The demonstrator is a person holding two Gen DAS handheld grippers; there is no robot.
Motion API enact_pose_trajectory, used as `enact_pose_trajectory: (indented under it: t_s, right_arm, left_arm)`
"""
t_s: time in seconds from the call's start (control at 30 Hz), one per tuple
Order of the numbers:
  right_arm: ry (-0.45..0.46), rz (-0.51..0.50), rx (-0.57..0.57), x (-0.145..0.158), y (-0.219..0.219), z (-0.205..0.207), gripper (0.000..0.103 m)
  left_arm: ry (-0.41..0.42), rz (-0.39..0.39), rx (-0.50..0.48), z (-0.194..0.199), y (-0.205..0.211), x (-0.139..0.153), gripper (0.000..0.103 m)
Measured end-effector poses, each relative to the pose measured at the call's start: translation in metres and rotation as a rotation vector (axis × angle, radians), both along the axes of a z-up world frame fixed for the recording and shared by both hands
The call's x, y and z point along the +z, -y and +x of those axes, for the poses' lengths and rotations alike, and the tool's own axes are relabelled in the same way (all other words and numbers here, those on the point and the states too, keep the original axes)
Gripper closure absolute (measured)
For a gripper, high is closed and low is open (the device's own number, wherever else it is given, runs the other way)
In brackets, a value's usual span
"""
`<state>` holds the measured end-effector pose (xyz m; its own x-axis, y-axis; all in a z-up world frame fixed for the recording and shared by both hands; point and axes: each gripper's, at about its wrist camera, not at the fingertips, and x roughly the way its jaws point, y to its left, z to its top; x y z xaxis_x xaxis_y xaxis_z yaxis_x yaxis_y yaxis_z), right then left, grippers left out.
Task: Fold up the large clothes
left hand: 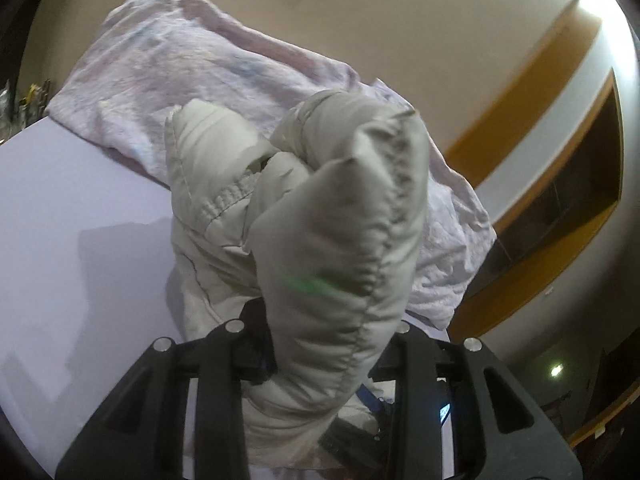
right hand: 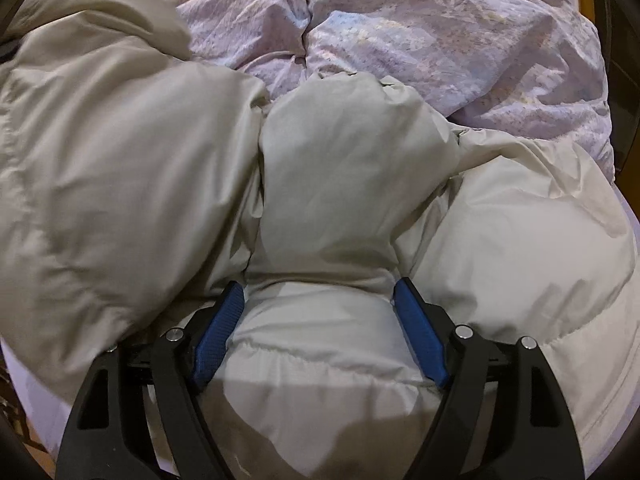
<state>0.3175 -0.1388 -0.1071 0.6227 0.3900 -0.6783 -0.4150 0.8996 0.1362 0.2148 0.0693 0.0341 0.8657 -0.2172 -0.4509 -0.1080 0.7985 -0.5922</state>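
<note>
On a lavender bed (left hand: 60, 208): padded jacket (left hand: 340, 240) gripped by left gripper (left hand: 320, 360) and right gripper (right hand: 320, 312); best lifted evenly, kept taut.

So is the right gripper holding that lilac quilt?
No, the right gripper pinches the beige jacket; the quilt lies behind it.
</note>
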Motion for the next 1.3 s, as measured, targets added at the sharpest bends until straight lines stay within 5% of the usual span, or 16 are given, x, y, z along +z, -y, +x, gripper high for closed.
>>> enact_pose_trajectory:
  t_s: [0.43,1.1,1.3]
  right_arm:
    - [0.032,0.1,-0.035,0.013,0.071,-0.049,0.024]
    - [0.022,0.114,-0.207,0.006,0.15,-0.069,0.027]
    - [0.0,0.144,-0.254,0.0,0.165,-0.068,0.027]
  left_arm:
    - [-0.016,0.056,-0.168,0.017,0.088,-0.011,0.068]
    - [-0.201,0.218,-0.482,0.052,0.209,-0.05,0.064]
    - [-0.221,0.272,-0.516,0.057,0.21,-0.039,0.05]
